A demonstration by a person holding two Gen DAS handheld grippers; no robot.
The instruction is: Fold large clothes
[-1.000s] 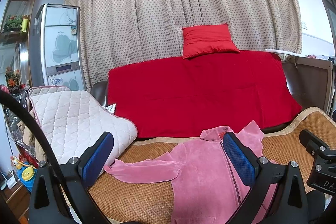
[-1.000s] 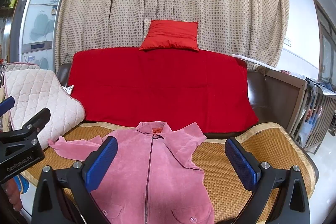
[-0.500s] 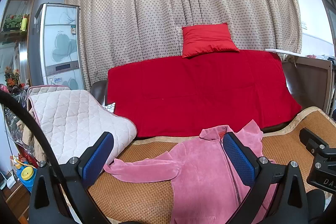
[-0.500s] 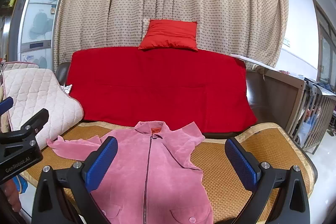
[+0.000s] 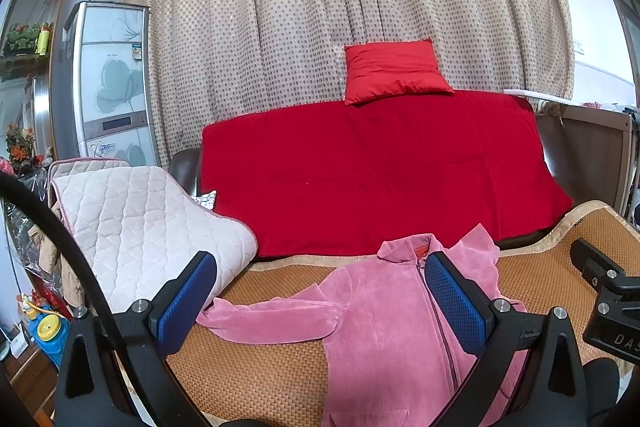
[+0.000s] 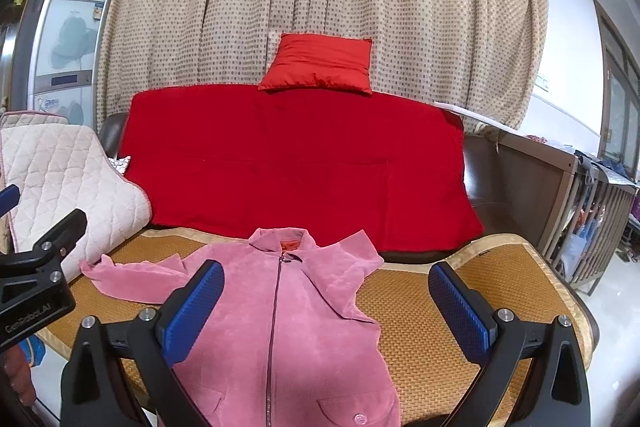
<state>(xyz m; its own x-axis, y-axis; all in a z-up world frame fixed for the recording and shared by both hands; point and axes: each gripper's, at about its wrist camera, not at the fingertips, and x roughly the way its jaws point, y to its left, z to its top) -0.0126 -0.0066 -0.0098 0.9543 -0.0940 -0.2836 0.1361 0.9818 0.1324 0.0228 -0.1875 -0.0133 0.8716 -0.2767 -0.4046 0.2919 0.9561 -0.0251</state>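
We face a dotted beige curtain (image 5: 360, 7) that fills the wall, and below it a sofa whose back is draped in a red blanket (image 5: 376, 167), with a red cushion (image 5: 394, 71) perched on top. The seat is covered by a woven orange mat (image 6: 432, 307), and at its left end a quilted cream pad (image 5: 136, 227) leans over the armrest. On the mat lies the pink jacket (image 6: 288, 319), front up and zipped, collar toward the sofa back; one sleeve (image 5: 272, 319) stretches out flat toward the quilted pad, while the other sleeve is folded in over the chest. Our left gripper (image 5: 320, 301) hangs above the jacket's outstretched sleeve and shoulder with its blue pads (image 5: 454, 301) spread wide and nothing between them. Our right gripper (image 6: 326, 307) hovers over the jacket's front, equally wide apart and empty, touching no cloth.
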